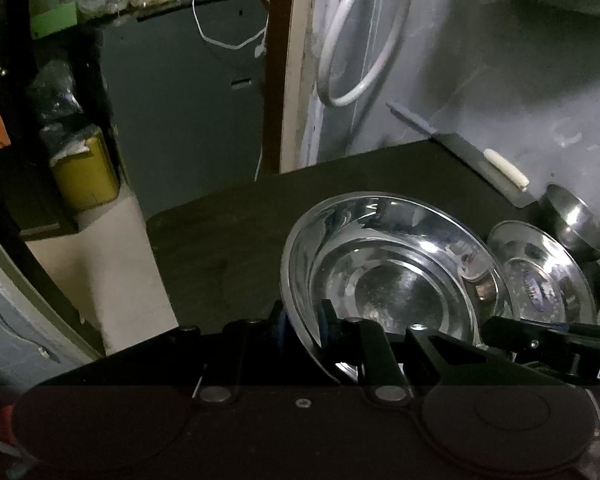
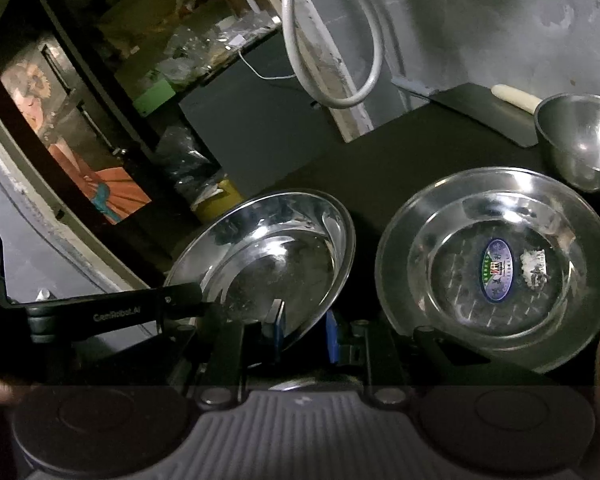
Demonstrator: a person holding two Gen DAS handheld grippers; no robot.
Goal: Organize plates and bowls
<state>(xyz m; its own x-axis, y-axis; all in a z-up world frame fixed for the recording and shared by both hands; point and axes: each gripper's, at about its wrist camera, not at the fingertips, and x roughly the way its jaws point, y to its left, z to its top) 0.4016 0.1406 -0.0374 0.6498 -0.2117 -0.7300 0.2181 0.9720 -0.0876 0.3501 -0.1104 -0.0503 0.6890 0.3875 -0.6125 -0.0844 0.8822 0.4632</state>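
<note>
dim grey wall, dark table (image 1: 240, 236) under everything. your left gripper (image 1: 302, 326) and right gripper (image 2: 304, 334) are both clamped on the rim of the same steel plate (image 2: 276, 256), tilted, directly ahead of their fingers. just right of it lies the stickered plate (image 2: 500, 268), with a small bowl (image 2: 584, 140) beyond. risk: thin slick rim; uneven pull between hands could twist it loose, clattering onto that neighbour.

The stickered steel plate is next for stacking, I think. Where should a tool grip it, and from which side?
Grip the stickered plate by its near rim, coming from the camera side. It lies flat on the dark table; the wide sloped lip is the only thin edge. A small steel bowl crowds the far side.
</note>
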